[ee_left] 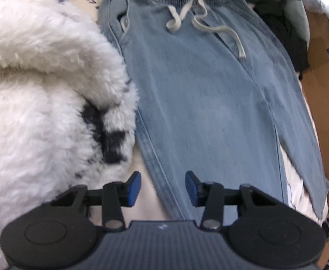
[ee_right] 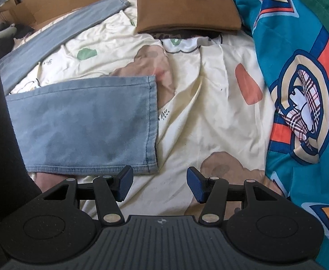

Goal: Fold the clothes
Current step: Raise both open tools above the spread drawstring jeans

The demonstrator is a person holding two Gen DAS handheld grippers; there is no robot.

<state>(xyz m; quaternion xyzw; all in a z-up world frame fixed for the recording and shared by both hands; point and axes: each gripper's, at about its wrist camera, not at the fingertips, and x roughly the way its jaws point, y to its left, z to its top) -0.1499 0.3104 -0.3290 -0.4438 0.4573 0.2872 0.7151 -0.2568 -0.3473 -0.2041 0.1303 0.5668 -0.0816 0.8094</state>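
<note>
We have open sheet (ee_right: 209, 117) right of the hem (ee_right: 152, 121), hemmed by quilt (ee_right: 299, 67); fleece (ee_left: 40, 90) crowds the jeans' (ee_left: 198, 90) left.

Light-blue trousers (ee_left: 200, 103), white black-marked fleece (ee_left: 40, 90), cream patterned sheet (ee_right: 209, 117).

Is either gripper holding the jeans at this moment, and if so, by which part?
Nothing is held. The left gripper and right gripper both stand open above the jeans, pads touching no fabric.

cream patterned bedsheet (ee_right: 209, 112), flattened cardboard (ee_right: 58, 2) beyond it, teal printed quilt (ee_right: 299, 56), daylight
</note>
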